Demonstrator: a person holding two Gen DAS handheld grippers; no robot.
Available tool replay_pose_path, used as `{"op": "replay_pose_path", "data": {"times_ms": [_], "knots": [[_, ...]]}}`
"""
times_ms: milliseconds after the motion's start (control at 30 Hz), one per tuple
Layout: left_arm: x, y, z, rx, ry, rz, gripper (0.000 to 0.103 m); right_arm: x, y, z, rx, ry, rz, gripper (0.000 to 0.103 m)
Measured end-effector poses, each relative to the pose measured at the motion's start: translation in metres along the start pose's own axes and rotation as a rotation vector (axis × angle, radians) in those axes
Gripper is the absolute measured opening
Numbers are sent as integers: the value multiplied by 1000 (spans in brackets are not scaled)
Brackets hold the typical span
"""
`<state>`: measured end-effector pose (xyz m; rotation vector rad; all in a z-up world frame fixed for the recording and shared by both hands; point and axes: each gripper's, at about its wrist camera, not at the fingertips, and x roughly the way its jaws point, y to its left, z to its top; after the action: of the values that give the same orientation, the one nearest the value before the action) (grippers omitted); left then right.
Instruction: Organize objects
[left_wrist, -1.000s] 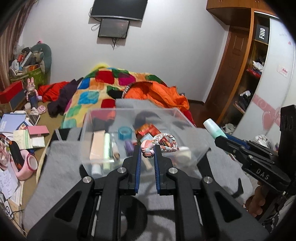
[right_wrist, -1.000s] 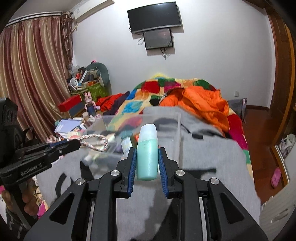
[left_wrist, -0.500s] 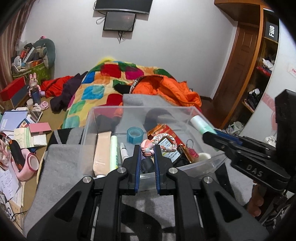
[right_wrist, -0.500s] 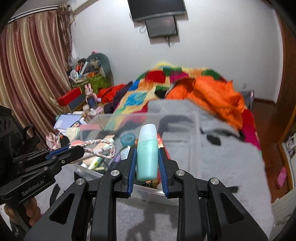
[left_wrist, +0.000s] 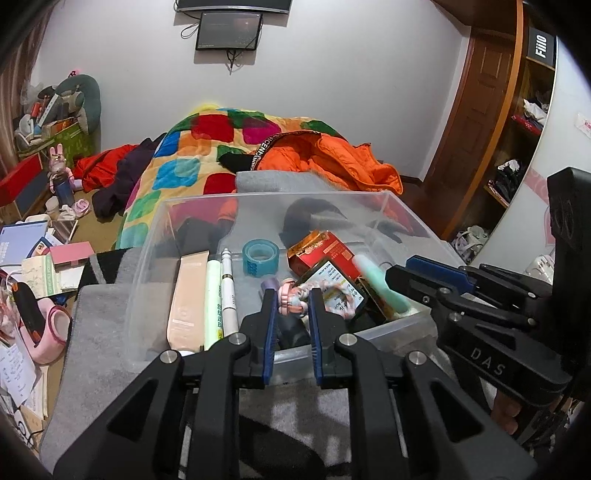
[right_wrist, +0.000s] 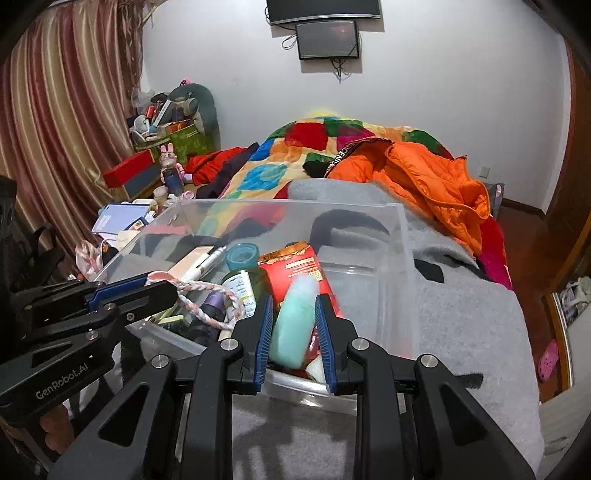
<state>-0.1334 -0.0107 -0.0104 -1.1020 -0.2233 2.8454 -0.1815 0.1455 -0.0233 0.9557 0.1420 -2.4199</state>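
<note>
A clear plastic bin (left_wrist: 147, 266) sits on a grey blanket and holds several small items. My left gripper (left_wrist: 291, 295) is over its near edge, jaws slightly apart, with a pink-and-white braided rope toy (left_wrist: 295, 295) between them. The rope (right_wrist: 218, 295) hangs from the left gripper's tip in the right wrist view. My right gripper (right_wrist: 294, 306) has its jaws parted around a mint-green bottle (right_wrist: 295, 325), which looks blurred and tilted inside the bin (right_wrist: 402, 258). The bottle (left_wrist: 380, 280) shows blurred in the left wrist view, beside the right gripper (left_wrist: 424, 273).
The bin holds a beige tube (left_wrist: 186, 295), pens (left_wrist: 229, 291), a teal tape roll (left_wrist: 260, 256) and a red packet (left_wrist: 321, 251). A patchwork quilt (left_wrist: 192, 162) and orange jacket (left_wrist: 332, 158) lie behind. Papers and clutter (left_wrist: 33, 266) are at left; a wardrobe (left_wrist: 491, 110) stands at right.
Both grippers moved forward and down over the bin. The right jaws have widened, and the green bottle has tilted and blurred between them. The left jaws have also widened around the rope toy.
</note>
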Motion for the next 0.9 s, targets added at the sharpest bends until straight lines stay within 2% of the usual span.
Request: {"op": "replay_pose_path", "data": {"times_ms": [267,367,467,533,633,767,800,900], "knots": [[-17,-2,-1,3,-33,-9,16,-24,-1,1,13,-34,19,22],[-30,-2,-3,1,-53,-13,25,-38,0,-1,16,-53,24,26],[-41,-2,-5,3,-69,-4,35,-53,1,-5,12,-75,23,37],[-50,-2,-8,4,-81,3,51,-62,2,-8,9,-89,16,44],[-62,-3,-14,10,-102,18,66,-73,3,-13,9,-104,11,51],[-74,-4,-22,15,-109,26,76,-85,4,-21,20,-113,19,57],[-77,-4,-24,17,-109,25,78,-88,5,-24,19,-116,18,64],[-82,-4,-30,14,-108,23,86,-94,8,-32,8,-129,3,75]]}}
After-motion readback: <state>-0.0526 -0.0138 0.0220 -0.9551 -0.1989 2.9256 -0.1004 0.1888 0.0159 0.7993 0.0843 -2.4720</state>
